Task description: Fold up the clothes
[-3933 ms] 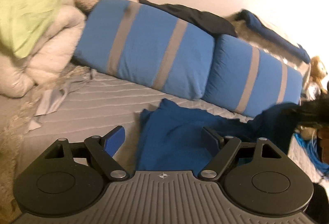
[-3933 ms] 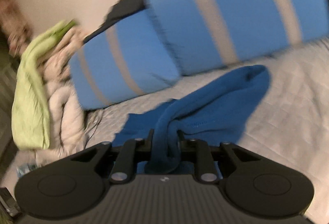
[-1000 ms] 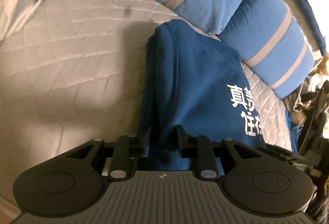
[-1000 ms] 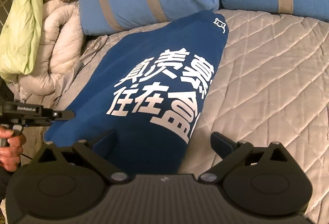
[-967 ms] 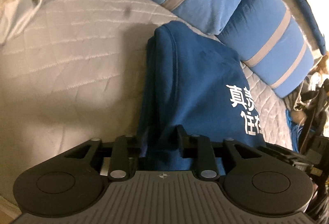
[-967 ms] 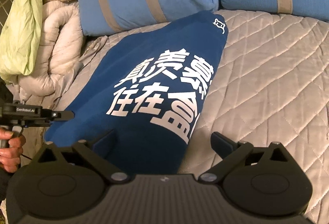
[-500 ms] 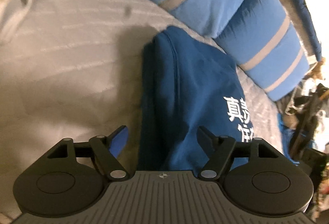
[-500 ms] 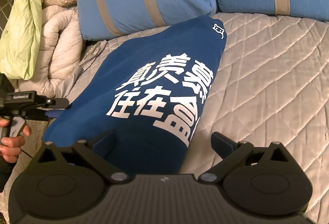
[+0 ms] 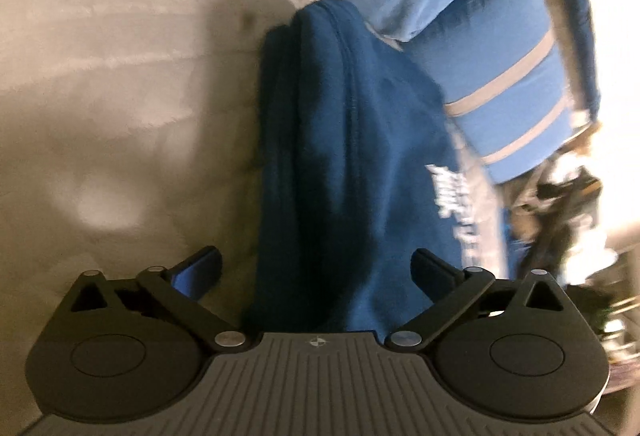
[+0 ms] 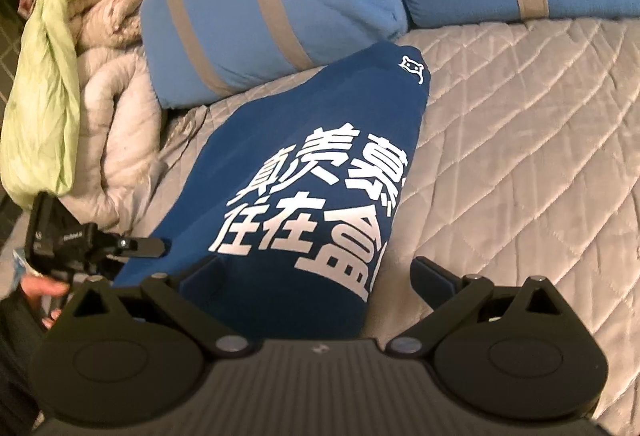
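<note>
A dark blue folded T-shirt with large white printed characters [image 10: 304, 196] lies flat on the grey quilted bed cover [image 10: 520, 164], its far end reaching up to the two bright blue pillows with grey stripes [image 10: 272, 4] that line the head of the bed.

The right gripper [image 10: 316, 276] is spread wide open and holds nothing. It hangs over the near end of the T-shirt, with one finger above the blue cloth and the other above the bare quilt just beside the T-shirt's right edge. Whether either finger touches the cloth cannot be told.

The left gripper [image 9: 316, 268] is also wide open and empty. In its own blurred view the T-shirt [image 9: 340, 164] runs straight away from between its fingers toward the pillows [image 9: 472, 36]. The T-shirt's folded left edge lies just inside the blue-padded finger, which is over the bed cover [image 9: 120, 76]. From the right wrist view the left gripper [image 10: 140, 246] sits at the T-shirt's near left corner, held by a hand [image 10: 40, 286].

Left of the T-shirt, past the pillows, a pale grey puffy comforter [image 10: 116, 124] is heaped with a light green crumpled cloth [image 10: 44, 84] draped over it.
</note>
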`<state>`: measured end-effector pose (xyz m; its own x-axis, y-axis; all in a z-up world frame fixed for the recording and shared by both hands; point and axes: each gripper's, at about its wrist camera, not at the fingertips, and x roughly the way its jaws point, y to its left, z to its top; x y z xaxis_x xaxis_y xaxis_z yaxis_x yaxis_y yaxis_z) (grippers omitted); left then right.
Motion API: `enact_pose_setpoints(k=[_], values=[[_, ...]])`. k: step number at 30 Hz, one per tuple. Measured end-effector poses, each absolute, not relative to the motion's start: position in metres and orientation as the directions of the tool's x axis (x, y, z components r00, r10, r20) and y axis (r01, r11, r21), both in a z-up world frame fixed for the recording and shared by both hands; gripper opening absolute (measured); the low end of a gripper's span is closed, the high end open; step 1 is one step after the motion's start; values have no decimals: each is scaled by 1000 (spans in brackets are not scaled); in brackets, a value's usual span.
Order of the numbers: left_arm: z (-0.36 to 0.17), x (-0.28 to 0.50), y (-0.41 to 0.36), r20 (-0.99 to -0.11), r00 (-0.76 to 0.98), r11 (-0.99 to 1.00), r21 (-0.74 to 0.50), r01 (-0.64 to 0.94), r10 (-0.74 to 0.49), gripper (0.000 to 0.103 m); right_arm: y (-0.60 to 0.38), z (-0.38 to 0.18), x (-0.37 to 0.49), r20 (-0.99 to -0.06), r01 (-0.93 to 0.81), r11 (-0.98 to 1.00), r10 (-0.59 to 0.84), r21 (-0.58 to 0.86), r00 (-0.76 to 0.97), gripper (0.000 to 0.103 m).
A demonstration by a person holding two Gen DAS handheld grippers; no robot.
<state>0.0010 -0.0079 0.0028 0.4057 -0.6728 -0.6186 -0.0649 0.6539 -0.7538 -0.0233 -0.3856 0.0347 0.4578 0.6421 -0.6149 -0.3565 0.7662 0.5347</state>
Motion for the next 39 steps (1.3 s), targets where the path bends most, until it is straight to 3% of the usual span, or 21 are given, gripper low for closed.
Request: enact_pose_setpoints(k=[2, 8, 11, 15, 21, 32, 39], values=[[-6, 2, -7, -563, 409, 590, -804, -72, -718, 103, -386, 36, -22, -610, -353, 769, 638, 533, 471, 103], [-12, 3, -5, -512, 406, 547, -837, -36, -757, 101, -395, 26, 4, -595, -261, 724, 680, 639, 428, 103], [-16, 6, 2, -497, 401, 524, -850, -49, -770, 87, -399, 21, 17, -585, -209, 695, 702, 688, 407, 103], [-29, 9, 12, -485, 398, 486, -867, -108, -778, 50, -406, 13, 35, -567, -137, 651, 731, 746, 380, 103], [-39, 9, 14, -450, 400, 452, -887, -95, -799, 33, -408, 5, 63, -556, -105, 632, 738, 767, 383, 103], [-39, 2, 15, -431, 445, 458, -887, -53, -785, 30, -409, -11, 115, -506, -118, 585, 771, 802, 386, 102], [-38, 3, 13, -429, 455, 459, -887, -48, -781, 30, -399, -26, 141, -472, -143, 551, 801, 822, 369, 89]])
